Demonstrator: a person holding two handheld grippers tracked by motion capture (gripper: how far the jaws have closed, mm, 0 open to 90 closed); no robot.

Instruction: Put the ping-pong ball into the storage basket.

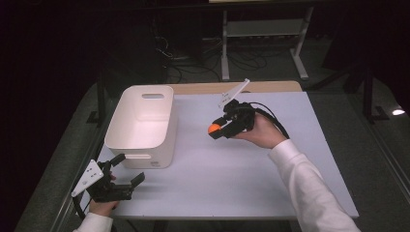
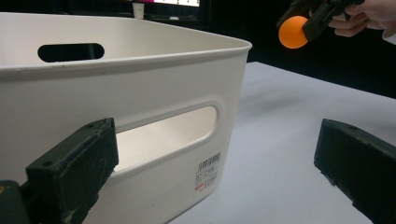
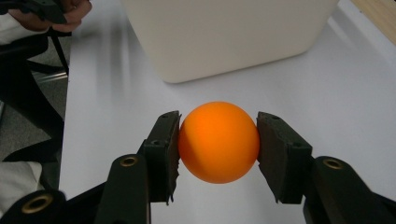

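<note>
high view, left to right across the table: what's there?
left gripper → white bin → orange ball → right gripper, clamped on the ball → person's right hand

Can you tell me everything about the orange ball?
The orange ball is small, round and plain, with a smooth matte skin that looks like light plastic, with no marks that I can see. It is off the table, squeezed between the two black fingers of the right gripper, one pad on each side. Nothing else touches it. It hangs above the pale table, to the right of the white bin, which it is not yet over.
</note>
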